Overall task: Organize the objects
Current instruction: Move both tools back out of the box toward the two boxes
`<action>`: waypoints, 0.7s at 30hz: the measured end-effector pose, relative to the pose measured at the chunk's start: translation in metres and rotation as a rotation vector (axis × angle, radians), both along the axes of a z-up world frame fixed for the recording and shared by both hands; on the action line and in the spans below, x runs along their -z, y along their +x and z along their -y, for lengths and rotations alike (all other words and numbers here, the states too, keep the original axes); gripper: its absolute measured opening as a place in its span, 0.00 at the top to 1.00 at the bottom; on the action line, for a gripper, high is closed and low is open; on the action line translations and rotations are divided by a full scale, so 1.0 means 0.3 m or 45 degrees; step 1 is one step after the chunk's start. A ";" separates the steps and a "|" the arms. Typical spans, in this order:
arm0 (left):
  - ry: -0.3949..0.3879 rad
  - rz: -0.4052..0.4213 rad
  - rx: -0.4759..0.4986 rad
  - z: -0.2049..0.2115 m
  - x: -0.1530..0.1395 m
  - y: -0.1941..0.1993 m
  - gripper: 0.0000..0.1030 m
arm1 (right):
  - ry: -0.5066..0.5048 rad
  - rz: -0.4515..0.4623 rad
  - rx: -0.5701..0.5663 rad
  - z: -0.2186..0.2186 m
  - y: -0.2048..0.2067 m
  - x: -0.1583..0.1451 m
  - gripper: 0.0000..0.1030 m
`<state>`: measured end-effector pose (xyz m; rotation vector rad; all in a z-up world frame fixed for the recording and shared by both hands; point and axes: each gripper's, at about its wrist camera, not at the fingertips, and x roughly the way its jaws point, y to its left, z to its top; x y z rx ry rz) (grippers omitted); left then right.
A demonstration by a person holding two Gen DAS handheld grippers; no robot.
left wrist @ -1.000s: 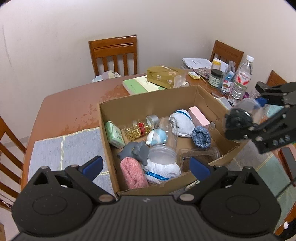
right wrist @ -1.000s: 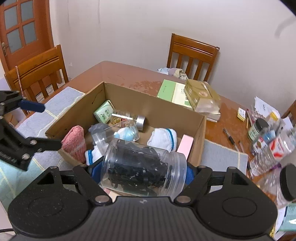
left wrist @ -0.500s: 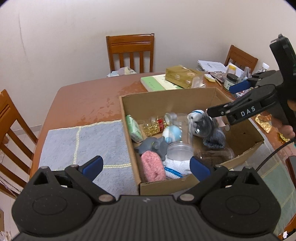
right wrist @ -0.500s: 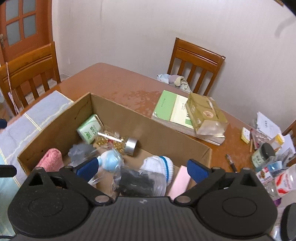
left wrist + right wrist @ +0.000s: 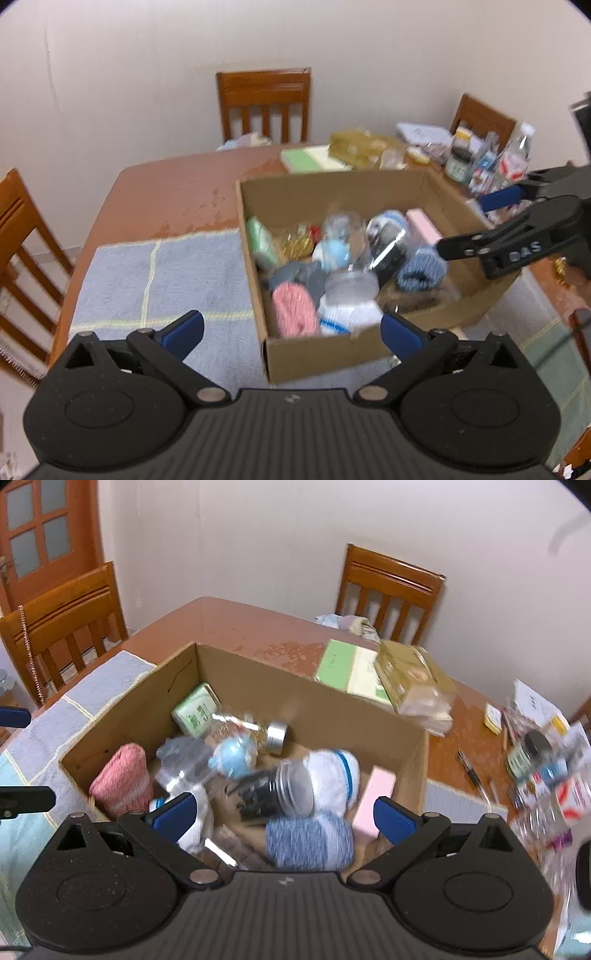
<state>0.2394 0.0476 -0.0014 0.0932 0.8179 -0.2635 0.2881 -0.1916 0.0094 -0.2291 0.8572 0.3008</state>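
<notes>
A brown corrugated cardboard box sat on the glossy wooden worktop. Inside lay a clear plastic jar of black bits, on its side beside knitted rolls. The right gripper and left gripper held nothing, jaws spread wide.

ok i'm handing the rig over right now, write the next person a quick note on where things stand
Right tongs: open, empty, their jaws have just been opening; they hang over the cardboard box.
Left tongs: open, empty, at the box's near edge.
Done: clear jar of black bits now lies on its side in the box, among the blue sock roll, white sock, pink box and pink roll.
Left: bottles and jars, pens, green book and yellow packet sit on the table outside.
</notes>
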 end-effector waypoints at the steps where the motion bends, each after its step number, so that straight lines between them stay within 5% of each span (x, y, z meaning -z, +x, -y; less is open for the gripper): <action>1: 0.002 -0.002 0.010 0.005 0.003 -0.009 0.01 | 0.013 -0.011 0.027 0.006 -0.020 0.002 0.00; 9: 0.035 0.001 0.035 0.036 0.039 -0.083 0.01 | 0.106 -0.011 0.156 0.060 -0.187 0.026 0.00; 14: 0.071 0.015 0.032 0.051 0.067 -0.130 0.01 | 0.036 0.027 0.214 0.065 -0.269 0.072 0.00; 21: 0.011 -0.091 0.016 0.036 0.141 -0.156 0.01 | 0.097 -0.066 0.246 0.067 -0.305 0.190 0.00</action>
